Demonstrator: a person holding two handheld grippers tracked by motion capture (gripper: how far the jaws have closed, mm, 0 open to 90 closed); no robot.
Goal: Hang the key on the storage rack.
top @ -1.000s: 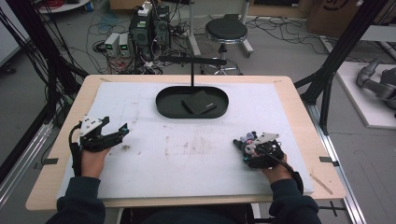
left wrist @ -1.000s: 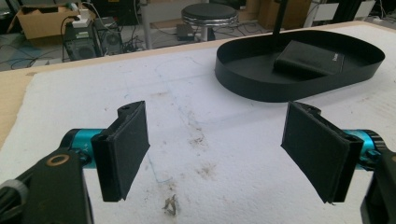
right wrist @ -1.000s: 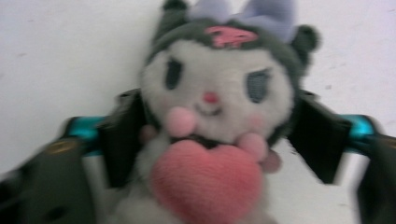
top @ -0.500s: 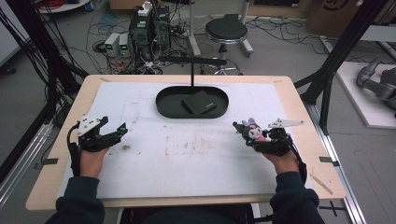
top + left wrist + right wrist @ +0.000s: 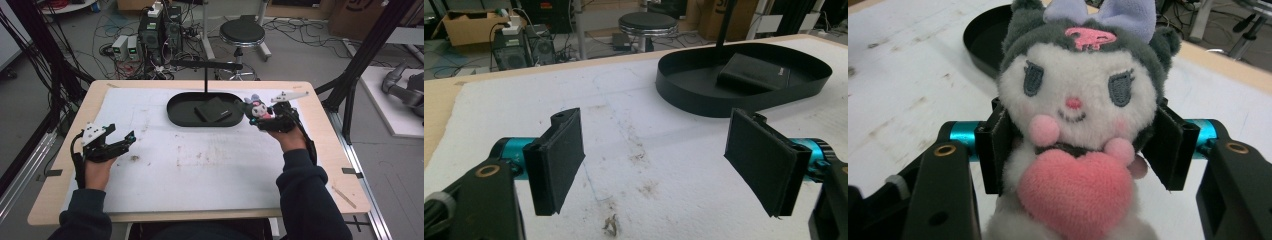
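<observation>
A plush toy (image 5: 257,107) (image 5: 1078,100) with a grey hood, a lilac bow and a pink heart hangs off the table by the right end of the black oval tray (image 5: 175,117). My right gripper (image 5: 262,117) (image 5: 1080,145) is shut on its body, one pad on each side; the jaws have just been closing on it. My left gripper (image 5: 121,134) (image 5: 656,160) rests low at the table's left, open, with nothing between its pads. A flat black box (image 5: 212,110) (image 5: 756,72) lies in the tray.
A black post with a crossbar (image 5: 206,77) rises from the tray's back. A stained white mat (image 5: 200,160) covers the wooden table. Behind the table stand a stool (image 5: 242,32) and computer boxes (image 5: 155,30) among cables.
My right gripper has risen from the mat at the front right and moved forward with the plush toy, up to the tray's right end. The left gripper has stayed put.
</observation>
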